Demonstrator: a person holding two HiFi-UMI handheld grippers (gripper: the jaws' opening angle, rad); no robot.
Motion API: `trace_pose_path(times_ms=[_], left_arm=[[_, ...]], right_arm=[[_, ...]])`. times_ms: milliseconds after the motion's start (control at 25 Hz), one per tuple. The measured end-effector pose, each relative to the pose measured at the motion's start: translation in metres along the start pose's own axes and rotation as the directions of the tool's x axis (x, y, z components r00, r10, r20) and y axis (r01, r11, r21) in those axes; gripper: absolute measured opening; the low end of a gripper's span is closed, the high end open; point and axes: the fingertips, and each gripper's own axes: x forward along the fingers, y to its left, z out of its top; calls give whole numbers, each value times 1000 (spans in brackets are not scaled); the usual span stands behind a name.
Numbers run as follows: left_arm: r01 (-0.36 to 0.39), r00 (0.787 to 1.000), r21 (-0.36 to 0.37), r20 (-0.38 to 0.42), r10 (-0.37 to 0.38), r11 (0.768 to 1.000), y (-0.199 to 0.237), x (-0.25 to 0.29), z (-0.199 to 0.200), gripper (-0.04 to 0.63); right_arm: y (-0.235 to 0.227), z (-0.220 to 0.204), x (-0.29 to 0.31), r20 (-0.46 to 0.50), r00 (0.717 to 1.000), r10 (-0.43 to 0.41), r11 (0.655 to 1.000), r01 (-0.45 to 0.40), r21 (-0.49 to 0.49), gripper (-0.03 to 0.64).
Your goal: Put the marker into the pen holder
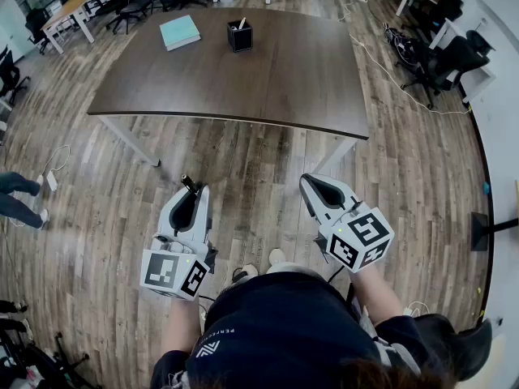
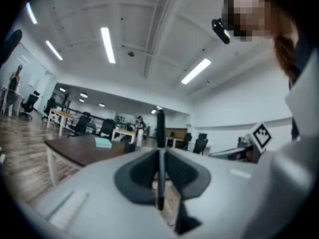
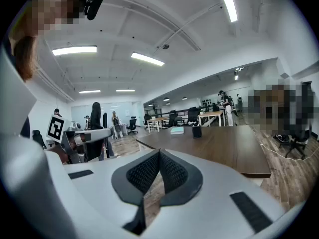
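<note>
A black marker [image 1: 187, 182] stands clamped between the jaws of my left gripper [image 1: 193, 193], which is shut on it; its tip pokes out past the fingertips. In the left gripper view the marker [image 2: 160, 131] rises upright from the closed jaws. My right gripper [image 1: 311, 183] is shut with nothing in it, level with the left one. Both hover over the floor, well short of the table. The black pen holder [image 1: 239, 36] stands on the table's far side with a white item inside; it also shows as a small pen holder [image 3: 197, 132] in the right gripper view.
The dark brown table [image 1: 276, 71] lies ahead, with its near edge between me and the holder. A teal book [image 1: 179, 32] rests left of the holder. Wood floor surrounds me. Office chairs [image 1: 442, 55], cables and other desks stand around the room.
</note>
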Motion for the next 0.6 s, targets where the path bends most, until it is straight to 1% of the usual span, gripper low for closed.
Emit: trace_pose_path(times_ms=[160,320,440,520,600], left_arm=[[-7,1000,-3,2,7,1000,-1,2,1,49],[-17,1000,-6,-3,17,1000,-5,9,-3,49],[-20,1000,-7,-10,20,1000,-10,21,-5,49],[-21,1000,-3,-18,21,1000,-15,31,-8,49],[-24,999,-4,-24,24,1000,-18,40,-10,49]], right_arm=[[-1,2,3,0,1000,14,1000,-14,-8,0],[-14,-1,1,-3,1000,11,1000,-11,4,0],[-28,-2,0,8,1000,15,999,-15,43,0],[-38,-3,1,15,999,28,996,-30,86,0],[-47,-4,3,16,999,40,994,-42,105,0]])
